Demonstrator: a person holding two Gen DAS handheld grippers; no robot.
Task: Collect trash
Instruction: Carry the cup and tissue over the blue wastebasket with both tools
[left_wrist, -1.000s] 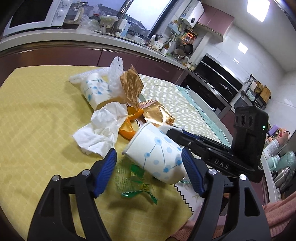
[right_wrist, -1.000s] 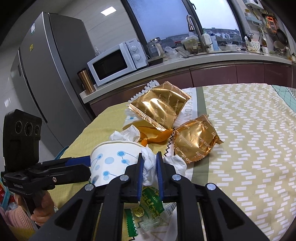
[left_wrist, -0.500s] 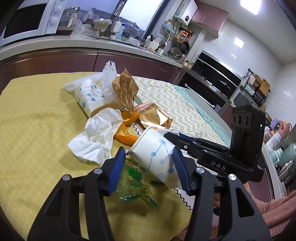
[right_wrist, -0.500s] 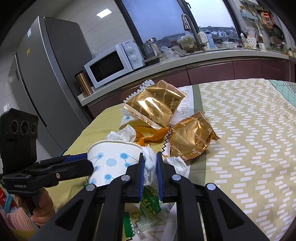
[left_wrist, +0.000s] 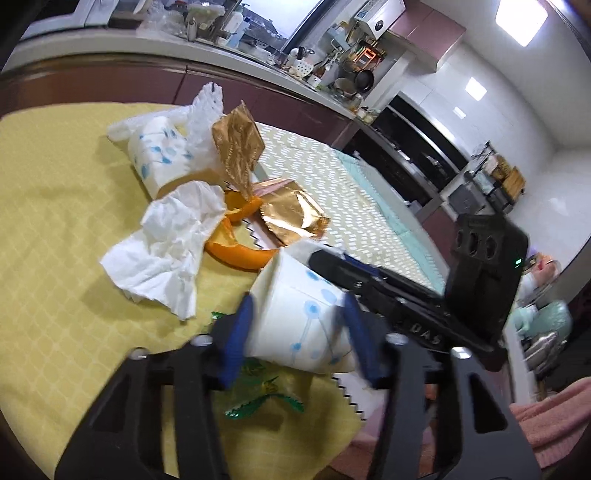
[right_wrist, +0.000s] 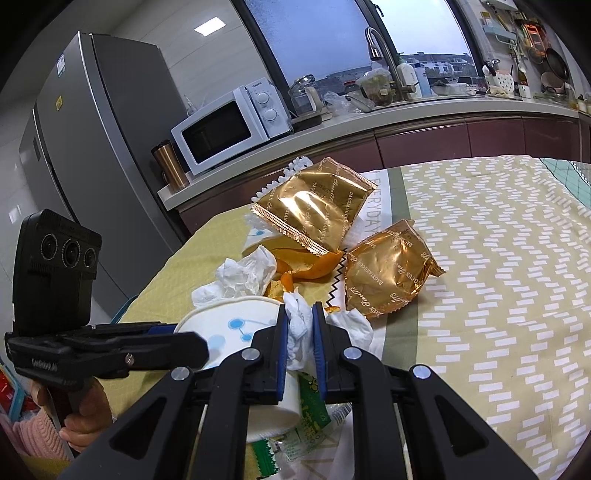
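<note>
At the bottom of the left wrist frame, the left gripper (left_wrist: 301, 339) pinches a white paper cup (left_wrist: 295, 314) printed with blue dots, its blue-padded fingers (left_wrist: 236, 339) pressed against the cup's two sides as the cup lies tilted on the yellow tablecloth (left_wrist: 55, 258). A green candy wrapper (left_wrist: 258, 398) lies on the cloth just under the cup. At the bottom centre of the right wrist frame, the right gripper (right_wrist: 300, 332) is squeezed onto a wad of white tissue (right_wrist: 300, 325) at the cup's (right_wrist: 236, 328) rim, with a green printed wrapper (right_wrist: 312, 410) below its fingers. Toward mid-frame in the left view, a crumpled white napkin (left_wrist: 173, 243) lies left of the cup, touching curled orange peel (left_wrist: 236, 243). Beyond the peel sit two gold foil snack packets: one (left_wrist: 295, 218) flat on the cloth, the other (left_wrist: 238, 151) propped upright against a second blue-dotted paper cup (left_wrist: 155, 155) lying on its side, with a white plastic bag (left_wrist: 203, 107) behind it. In the right view the same gold packets (right_wrist: 314, 206) (right_wrist: 391, 273) occupy the centre, on a cream chevron-patterned cloth (right_wrist: 498, 277). Along the top of that frame, a white microwave (right_wrist: 229, 129) and a copper tumbler (right_wrist: 170, 166) stand on the counter beside a grey refrigerator (right_wrist: 92, 129) at upper left.
</note>
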